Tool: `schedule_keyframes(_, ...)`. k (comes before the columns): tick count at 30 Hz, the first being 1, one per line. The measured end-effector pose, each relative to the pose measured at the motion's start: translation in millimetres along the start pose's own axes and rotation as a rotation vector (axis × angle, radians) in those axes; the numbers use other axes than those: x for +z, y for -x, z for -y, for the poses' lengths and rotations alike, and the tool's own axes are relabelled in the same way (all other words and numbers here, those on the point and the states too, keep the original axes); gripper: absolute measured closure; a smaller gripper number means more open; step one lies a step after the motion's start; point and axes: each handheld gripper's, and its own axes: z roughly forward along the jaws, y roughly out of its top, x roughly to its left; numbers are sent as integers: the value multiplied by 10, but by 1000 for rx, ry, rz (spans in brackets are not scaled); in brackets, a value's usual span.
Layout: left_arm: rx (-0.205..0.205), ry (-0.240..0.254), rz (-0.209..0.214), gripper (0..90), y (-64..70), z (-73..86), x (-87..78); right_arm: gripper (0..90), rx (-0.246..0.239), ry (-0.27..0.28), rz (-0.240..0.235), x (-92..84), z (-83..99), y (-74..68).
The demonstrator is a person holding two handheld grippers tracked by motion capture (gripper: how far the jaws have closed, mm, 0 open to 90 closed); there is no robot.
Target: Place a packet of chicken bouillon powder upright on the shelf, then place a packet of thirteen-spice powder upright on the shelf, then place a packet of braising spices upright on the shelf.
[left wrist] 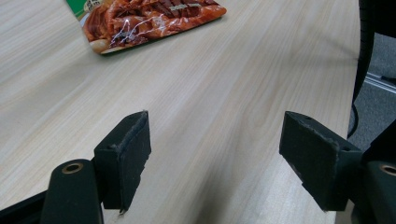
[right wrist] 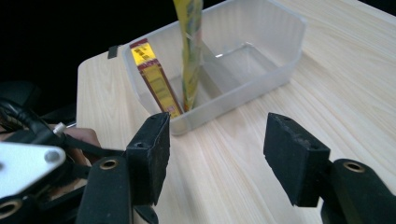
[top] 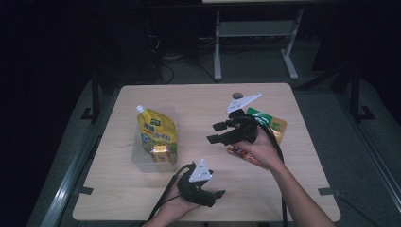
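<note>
Item 1, my left gripper (top: 218, 194): held low over the near edge of the counter (top: 198, 101), jaws spread wide with bare wood between them. In the left gripper view (left wrist: 215, 154) the snack packet (left wrist: 144, 21), red and orange with a green corner, lies flat well ahead of the jaws and off to their left. The counter's edge falls away just past the right jaw; the wood between jaws and packet is open.

Item 2, clear plastic bin (top: 142, 161): sits on the counter well ahead of my right gripper. In the right gripper view it lies ahead of the jaws and slightly to their left, one corner turned toward them. Inside stand a yellow spout pouch (right wrist: 189, 56), upright and leaning on the wall, and a small red-and-yellow box (right wrist: 156, 79) against the near-left wall. The rest of the bin's floor (right wrist: 243, 60) is free.

Item 3, my right gripper (top: 213, 132): raised above the counter, jaws standing apart and holding nothing, in the right gripper view (right wrist: 217, 156). Bare wood runs from the jaws to the bin. The snack packet (top: 265, 127) lies under and behind my right hand (top: 257, 149), apart from the jaws.
</note>
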Motion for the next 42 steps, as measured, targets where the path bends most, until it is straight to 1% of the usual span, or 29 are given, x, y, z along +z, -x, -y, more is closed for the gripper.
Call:
schedule_keyframes(1,-11,7,-2,243,-1,-1,5,397,8,2,3,-21,19,10)
schedule_keyframes(7,-8,7,-6,240,-3,-6,-2,384,18,-7,34,-132,127,68)
schedule_keyframes(8,2,3,-8,240,-9,-7,-4,384,26,-5,37,-153,146,68)
schedule_keyframes(10,10,3,-6,241,-13,-8,3,371,39,-12,45,-194,178,87)
schedule_keyframes(12,19,-4,-7,240,-9,-10,2,365,42,-12,55,-235,205,108)
schedule_keyframes(14,15,2,-9,240,1,-9,7,363,47,3,69,-275,238,118)
schedule_keyframes(15,12,4,-7,240,-1,-10,7,359,54,3,75,-287,254,125)
schedule_keyframes(20,18,2,-9,240,-12,-9,-4,356,76,-2,84,-308,344,177)
schedule_keyframes(24,10,7,-11,240,-16,-8,0,344,89,-24,88,-320,392,199)
schedule_keyframes(26,17,1,-11,240,-17,-8,-1,345,89,-15,93,-330,418,201)
schedule_keyframes(27,13,6,-10,240,-13,-7,2,344,98,-17,95,-331,428,201)
schedule_keyframes(28,14,7,-10,240,-13,-8,3,344,97,-18,96,-335,442,206)
schedule_keyframes(33,19,1,-13,241,-21,-3,12,342,116,-13,112,-354,527,235)
schedule_keyframes(34,18,-5,-14,241,-23,-1,14,338,121,-15,113,-361,543,239)
schedule_keyframes(35,10,0,-15,239,-22,0,19,329,133,-26,116,-365,554,240)
schedule_keyframes(36,11,0,-16,237,-24,0,21,327,138,-28,117,-372,564,245)
schedule_keyframes(38,9,1,-16,237,-23,-2,22,331,142,-16,123,-397,590,244)
schedule_keyframes(39,13,-6,-16,238,-29,-6,22,329,150,-19,126,-413,601,249)
schedule_keyframes(40,5,-2,-16,239,-24,-8,31,329,149,-16,130,-422,612,255)
schedule_keyframes(42,7,-8,-14,242,-33,-11,33,328,152,-16,134,-439,625,259)
